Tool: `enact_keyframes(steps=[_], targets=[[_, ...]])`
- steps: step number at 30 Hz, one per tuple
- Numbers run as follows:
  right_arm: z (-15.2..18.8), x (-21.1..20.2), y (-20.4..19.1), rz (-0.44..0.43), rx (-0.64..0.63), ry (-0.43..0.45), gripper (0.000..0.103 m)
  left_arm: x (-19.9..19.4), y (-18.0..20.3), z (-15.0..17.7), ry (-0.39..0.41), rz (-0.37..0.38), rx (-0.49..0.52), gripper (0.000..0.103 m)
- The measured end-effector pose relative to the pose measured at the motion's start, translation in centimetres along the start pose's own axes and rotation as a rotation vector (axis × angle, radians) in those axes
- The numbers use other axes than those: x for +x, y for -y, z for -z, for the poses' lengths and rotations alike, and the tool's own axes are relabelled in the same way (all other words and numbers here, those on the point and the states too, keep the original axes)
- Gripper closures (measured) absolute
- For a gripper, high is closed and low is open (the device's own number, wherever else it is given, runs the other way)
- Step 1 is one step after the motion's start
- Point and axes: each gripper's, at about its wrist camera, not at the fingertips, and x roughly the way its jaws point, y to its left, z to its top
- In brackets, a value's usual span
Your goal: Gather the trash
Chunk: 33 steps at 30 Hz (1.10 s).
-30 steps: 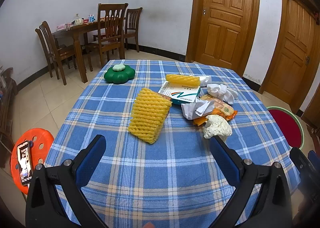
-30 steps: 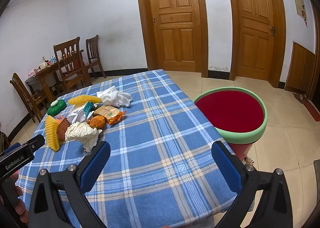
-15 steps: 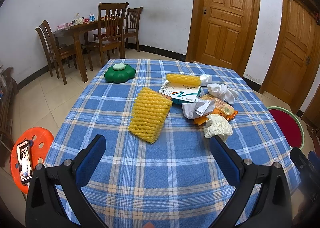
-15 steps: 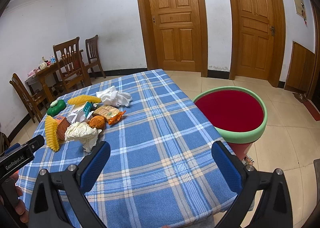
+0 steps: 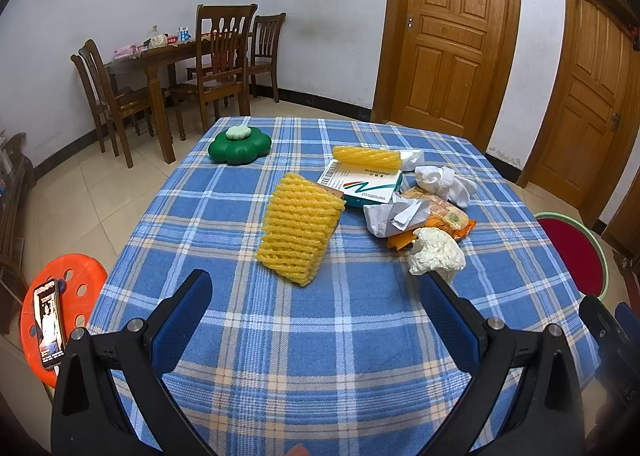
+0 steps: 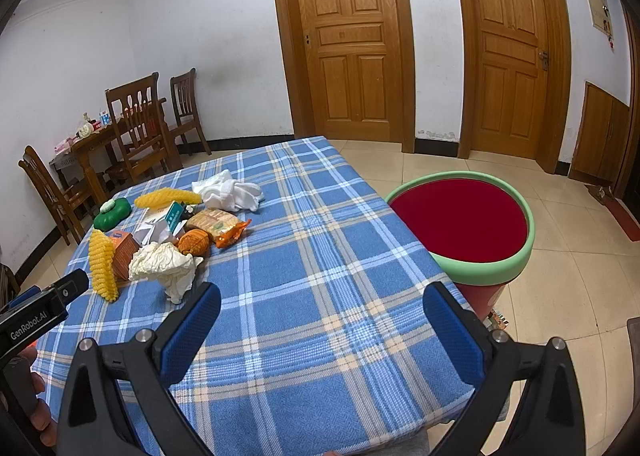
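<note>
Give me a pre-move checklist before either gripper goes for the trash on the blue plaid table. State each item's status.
1. Left hand-held gripper open and holding nothing: ok.
2. Right hand-held gripper open and holding nothing: ok.
3. Bin with green rim beside the table, mouth open: ok.
4. Crumpled white paper nearest, with bare cloth before it: ok.
5. Yellow foam net lying free: not ok, it leans on a small orange box.
6. Green flower-shaped container counts as trash: cannot tell.
</note>
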Motion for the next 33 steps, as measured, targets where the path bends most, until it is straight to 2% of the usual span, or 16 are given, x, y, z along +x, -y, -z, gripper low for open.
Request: enact_keyframes(steps=[33], targets=[[0.0, 1.1, -0.3, -0.011, -0.005, -0.027, 0.0, 1.1, -0.8, -0.6, -0.027, -0.018, -0.002, 0.001]])
